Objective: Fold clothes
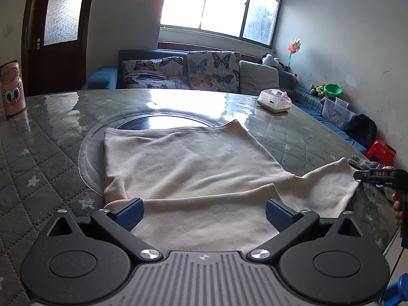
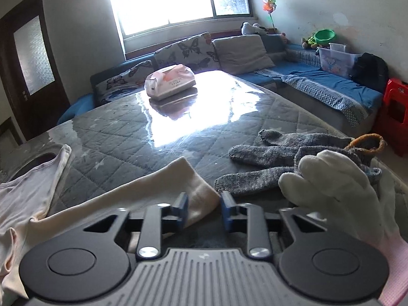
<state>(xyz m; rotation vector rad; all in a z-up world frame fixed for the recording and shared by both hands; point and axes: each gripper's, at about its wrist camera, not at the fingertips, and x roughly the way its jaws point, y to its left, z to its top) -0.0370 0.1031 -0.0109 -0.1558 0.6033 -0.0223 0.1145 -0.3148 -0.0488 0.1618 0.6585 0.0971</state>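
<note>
On the quilted grey table (image 1: 46, 153) under its glossy clear cover, a cream top (image 1: 183, 163) lies spread flat, so that's the piece getting folded. Fabric looks soft and a bit fleecy, with shallow wrinkles across the body and a ridge running crosswise near the closest edge. Far hem sits over the round dark inset in the tabletop. One sleeve (image 2: 163, 186) runs out to the right, its cuff end lying flat on the table.

Left gripper (image 1: 204, 215) hovers right over the near edge of the top with its blue pads spread wide, nothing pinched between them. Right gripper (image 2: 203, 210) has its jaws narrowed around the tip of that sleeve: the cuff sits between the pads, but I can still see a gap on the right side, so not clamped yet as far as I can tell.

For room: a pair of grey knit gloves (image 2: 280, 153) lies just beside the sleeve end, close to the table's right edge, and a white-gloved hand (image 2: 336, 186) rests by the right gripper. A tissue pack (image 2: 169, 81) sits well apart at the far side, a pink bottle (image 1: 12, 89) at the far left corner. Open tabletop left of the top.
</note>
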